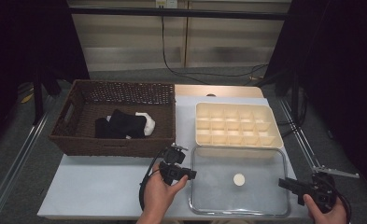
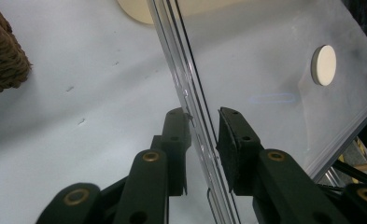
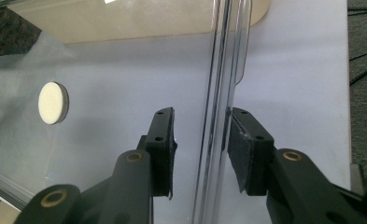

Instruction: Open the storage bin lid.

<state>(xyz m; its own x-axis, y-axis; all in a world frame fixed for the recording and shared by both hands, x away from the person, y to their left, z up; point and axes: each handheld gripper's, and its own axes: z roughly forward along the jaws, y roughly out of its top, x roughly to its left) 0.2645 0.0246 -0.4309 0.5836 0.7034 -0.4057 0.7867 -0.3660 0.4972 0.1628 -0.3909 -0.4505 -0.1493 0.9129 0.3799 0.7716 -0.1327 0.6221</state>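
Two grippers flanking a clear lid (image 1: pixel 238 179), flat on the table just in front of a cream divided tray (image 1: pixel 237 125). High view: left gripper (image 1: pixel 174 173) at the lid's left edge, right gripper (image 1: pixel 291 185) at its right. Left gripper view: jaws apart, straddling the rim (image 2: pixel 197 126), one pad touching, no clamp. Right gripper view: same stance, rim (image 3: pixel 217 126) running lengthwise between parted jaws, nothing gripped.

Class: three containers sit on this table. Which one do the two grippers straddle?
The clear lid, nearest the person: each gripper's jaws flank one of its side rims, unlike the wicker basket or cream divided tray.
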